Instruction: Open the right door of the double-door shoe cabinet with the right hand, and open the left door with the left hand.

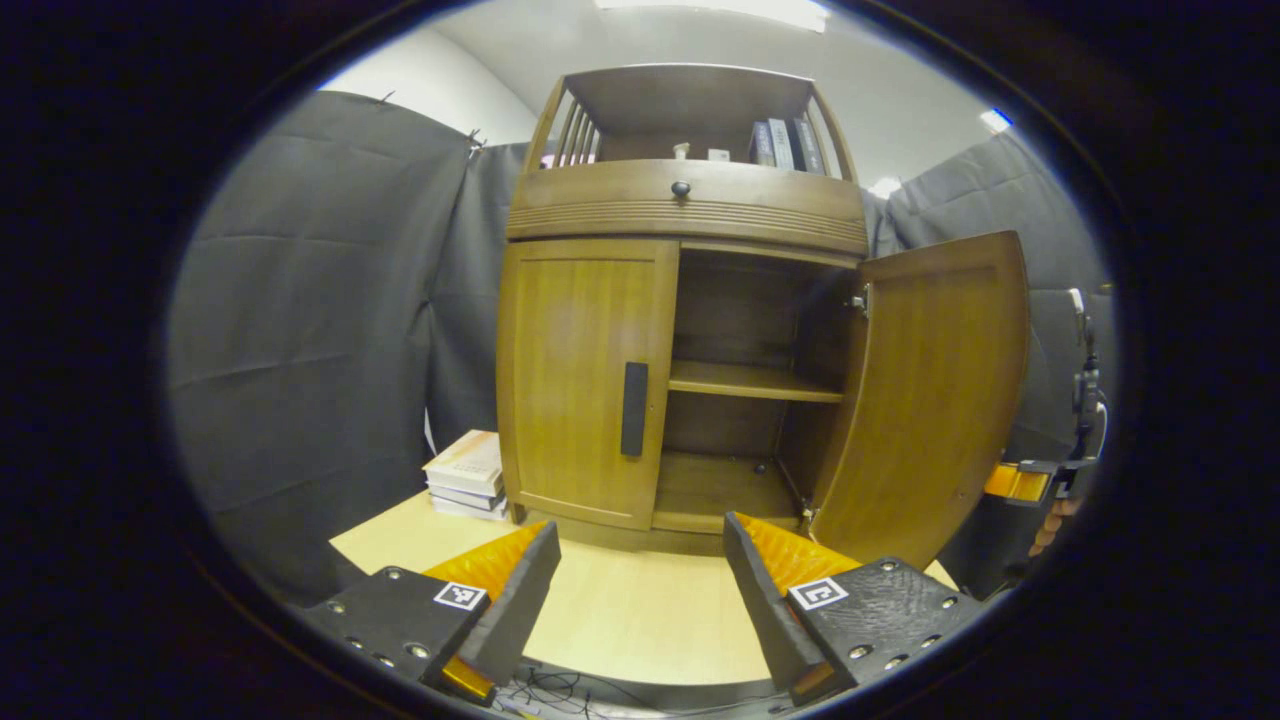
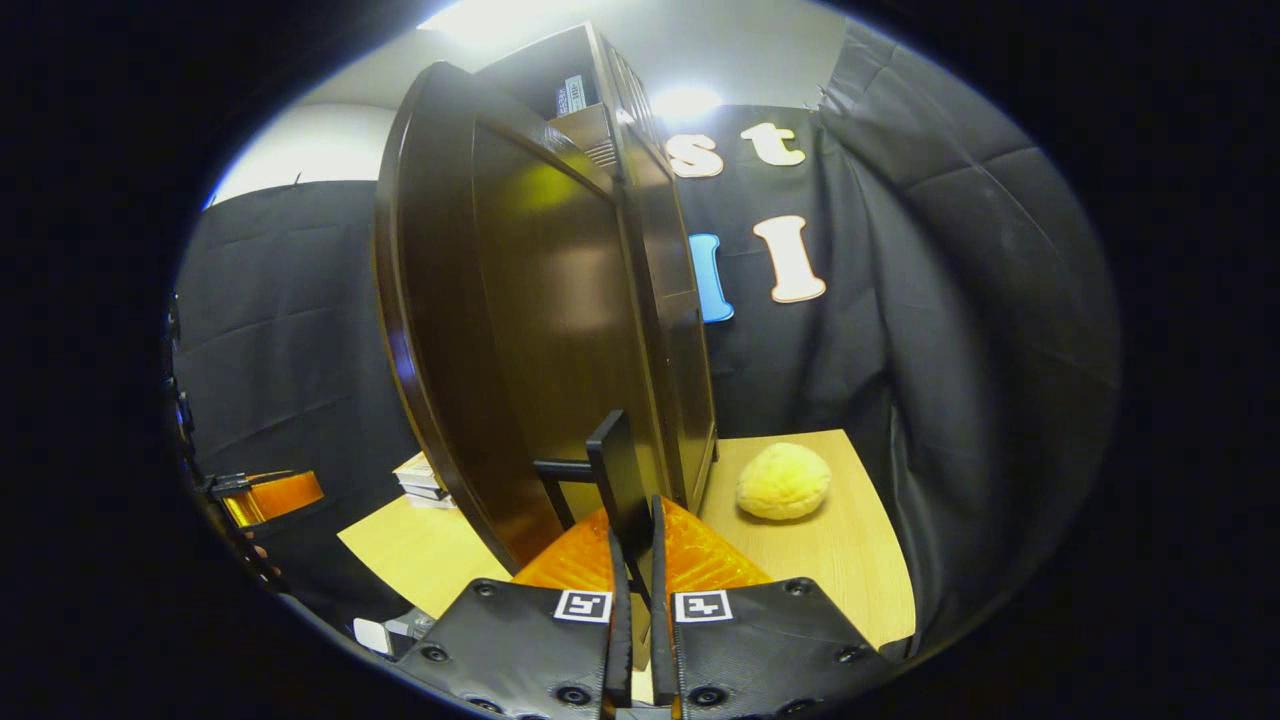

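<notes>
Pinching the right door's handle (image 2: 612,470), the right gripper (image 2: 632,560) has its fingers closed on it, right door (image 1: 930,400) swung wide; left gripper (image 1: 640,560) hangs spread and empty over the surface (image 1: 640,610); I'd line up squarely on the left door's handle (image 1: 634,408) on the closed left door (image 1: 585,380).

Both views sharp at centre, heavy fisheye bending twd edges. Left gripper view: even, bright, ceiling light (image 1: 715,10) at top. Right gripper view dimmer; blown-out glare top centre, soft sheen on open right door (image 2: 520,300), upper left.
</notes>
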